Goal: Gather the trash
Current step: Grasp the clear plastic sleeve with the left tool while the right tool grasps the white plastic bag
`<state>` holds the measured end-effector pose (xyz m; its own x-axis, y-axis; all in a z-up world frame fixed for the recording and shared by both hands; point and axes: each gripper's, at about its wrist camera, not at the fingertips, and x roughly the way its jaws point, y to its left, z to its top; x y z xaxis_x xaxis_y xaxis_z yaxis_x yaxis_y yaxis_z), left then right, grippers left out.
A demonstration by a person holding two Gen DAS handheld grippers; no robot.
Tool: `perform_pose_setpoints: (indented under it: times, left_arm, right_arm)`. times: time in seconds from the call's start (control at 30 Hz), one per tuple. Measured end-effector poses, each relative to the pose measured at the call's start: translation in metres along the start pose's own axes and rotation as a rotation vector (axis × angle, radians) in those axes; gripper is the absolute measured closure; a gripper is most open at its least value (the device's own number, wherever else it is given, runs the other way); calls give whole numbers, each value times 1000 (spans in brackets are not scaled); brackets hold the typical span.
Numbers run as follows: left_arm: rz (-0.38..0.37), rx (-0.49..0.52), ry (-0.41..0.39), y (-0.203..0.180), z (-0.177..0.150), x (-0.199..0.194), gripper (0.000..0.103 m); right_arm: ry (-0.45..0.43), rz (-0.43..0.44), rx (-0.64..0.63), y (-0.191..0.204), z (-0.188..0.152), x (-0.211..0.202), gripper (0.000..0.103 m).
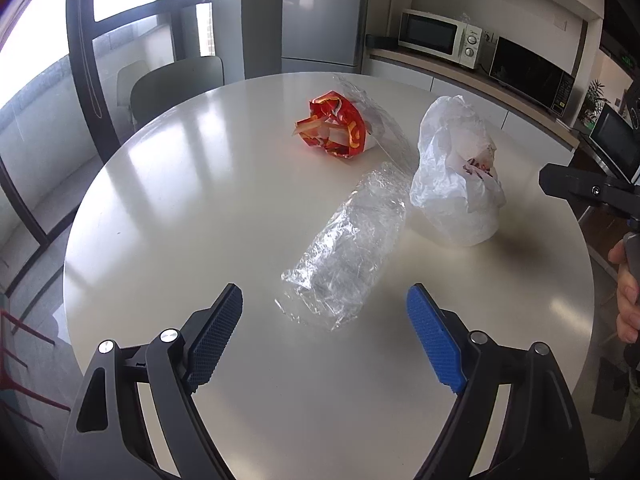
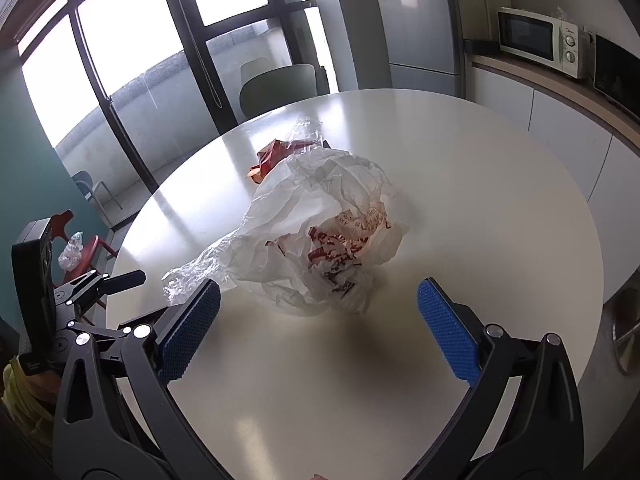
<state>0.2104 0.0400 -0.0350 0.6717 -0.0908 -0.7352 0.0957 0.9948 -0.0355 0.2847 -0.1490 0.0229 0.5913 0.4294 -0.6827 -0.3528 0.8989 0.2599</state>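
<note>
Left gripper (image 1: 324, 312): black frame, blue textured pads spread wide apart, holding nothing, poised low over the near part of the table.

Right gripper (image 2: 318, 308): same build, blue pads likewise parted and empty, aimed at the white bag; in the left wrist view only its black tip and the holder's hand show at the right edge.

Table (image 1: 192, 216): round, glossy white top (image 2: 480, 200) carrying all three pieces of trash.

Clear wrapper (image 1: 344, 256): crumpled, see-through plastic sleeve lying flat just beyond the left gripper's fingertips, its far end beside the white bag; in the right wrist view its near end (image 2: 192, 272) pokes out from behind the left finger.

White bag (image 1: 460, 176): thin, crinkled white plastic bag with red print, standing in a rounded heap right of centre; it sits directly ahead of the right gripper's open fingers (image 2: 320, 236), apart from them.

Red packet (image 1: 334, 126): torn red-and-orange snack wrapper further back, with a sheet of clear film touching its right side; from the right wrist it is mostly hidden behind the white bag (image 2: 272, 156).

Backdrop: green chair (image 1: 176, 84) at the table's far edge, tall dark-framed windows, a silver fridge (image 1: 324, 12), a white microwave (image 1: 440, 38) on the counter.
</note>
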Motion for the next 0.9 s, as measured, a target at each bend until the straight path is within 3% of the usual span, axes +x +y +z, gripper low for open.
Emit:
perform_pose_setpoints:
  times: [0.23, 0.33, 0.4, 0.47, 0.53, 0.7, 0.9]
  left_arm:
    - [-50, 17, 59, -2, 12, 28, 23]
    - [-81, 1, 64, -2, 9, 33, 38]
    - [-102, -10, 55, -2, 7, 35, 40]
    - [-107, -16, 50, -2, 4, 36, 46]
    - [-113, -25, 36, -2, 1, 33, 52]
    - [-118, -77, -6, 1, -10, 19, 59]
    - [-51, -120, -69, 3, -23, -9, 61]
  right_arm:
    - [61, 8, 51, -8, 24, 41, 9]
    - [95, 8, 70, -12, 26, 57, 19]
    - [111, 27, 85, -13, 23, 65, 21]
    - [124, 34, 89, -13, 22, 70, 28]
    - [137, 34, 93, -13, 17, 73, 47]
    - [124, 48, 67, -5, 7, 63, 70]
    - [70, 66, 78, -4, -3, 39, 77]
